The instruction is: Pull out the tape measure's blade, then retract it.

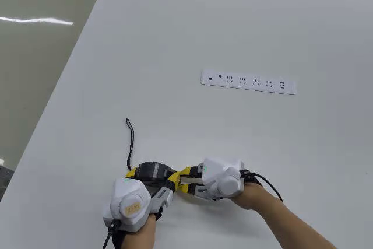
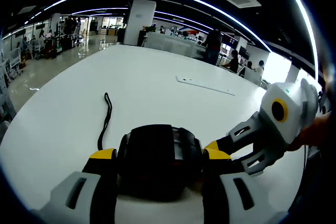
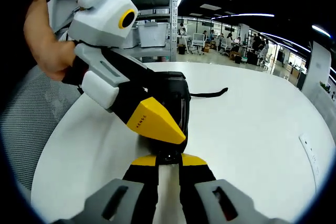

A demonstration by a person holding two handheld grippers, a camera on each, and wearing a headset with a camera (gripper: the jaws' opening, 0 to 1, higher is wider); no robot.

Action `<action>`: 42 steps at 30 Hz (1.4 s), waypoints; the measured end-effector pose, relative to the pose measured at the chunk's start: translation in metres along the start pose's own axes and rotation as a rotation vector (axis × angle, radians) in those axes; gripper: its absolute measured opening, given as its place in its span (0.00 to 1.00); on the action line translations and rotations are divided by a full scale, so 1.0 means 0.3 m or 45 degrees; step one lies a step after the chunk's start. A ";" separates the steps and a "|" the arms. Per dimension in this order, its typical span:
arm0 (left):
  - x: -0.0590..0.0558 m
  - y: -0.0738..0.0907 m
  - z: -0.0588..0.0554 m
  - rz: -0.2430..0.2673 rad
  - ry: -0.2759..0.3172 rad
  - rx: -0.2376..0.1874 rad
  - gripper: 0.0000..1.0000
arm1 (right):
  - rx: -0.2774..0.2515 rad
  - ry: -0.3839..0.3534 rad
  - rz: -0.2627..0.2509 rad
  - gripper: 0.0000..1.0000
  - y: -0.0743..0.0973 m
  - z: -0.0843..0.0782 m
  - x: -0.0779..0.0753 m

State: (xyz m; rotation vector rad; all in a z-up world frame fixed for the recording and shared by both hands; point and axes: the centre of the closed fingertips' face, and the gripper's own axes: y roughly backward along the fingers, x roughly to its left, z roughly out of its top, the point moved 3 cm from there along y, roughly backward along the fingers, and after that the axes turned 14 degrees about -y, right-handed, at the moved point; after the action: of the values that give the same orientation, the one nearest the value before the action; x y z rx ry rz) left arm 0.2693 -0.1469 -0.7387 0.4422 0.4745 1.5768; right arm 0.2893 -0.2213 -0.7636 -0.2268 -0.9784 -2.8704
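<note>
left gripper point(image 2: 160, 157): clenched on the tape measure point(image 2: 157, 142), with a yellow-tipped finger point(image 2: 103, 155) pressed against each side of the black case.
tape measure: held between the left fingers, its bulk just ahead of their tips, low on the white table point(image 1: 175, 56).
right gripper point(image 3: 168, 160): fingers drawn nearly together, pinching the blade point(image 1: 190, 175) at the mouth of the case.
blade: a short pale stretch shows, running back between the right fingers, with its end at their yellow tips.
gripper to gripper: the right fingertips meet the case just beside one left finger; cannot tell whether they touch it.
wrist strap point(image 2: 106, 116): black and slack, trailing from the case out ahead of the left fingers and lying on the table.
power strip point(image 1: 248, 81): white and flat, well beyond both sets of fingertips.
</note>
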 end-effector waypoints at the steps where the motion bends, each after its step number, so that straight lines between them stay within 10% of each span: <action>1: -0.001 0.000 -0.001 -0.005 -0.015 0.002 0.62 | 0.000 -0.007 -0.006 0.13 -0.003 -0.005 0.001; 22: -0.006 -0.002 -0.008 -0.030 0.005 0.043 0.64 | 0.002 0.032 -0.060 0.14 0.004 -0.010 0.000; 42: -0.011 0.060 0.012 -0.218 -0.222 0.040 0.70 | -0.060 -0.108 -0.189 0.26 0.151 -0.049 0.032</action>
State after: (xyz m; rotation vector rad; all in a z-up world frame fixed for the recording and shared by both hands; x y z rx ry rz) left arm 0.2564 -0.1508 -0.7258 0.5439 0.3929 1.3540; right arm 0.2848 -0.2663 -0.7464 -0.2936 -0.9821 -3.0442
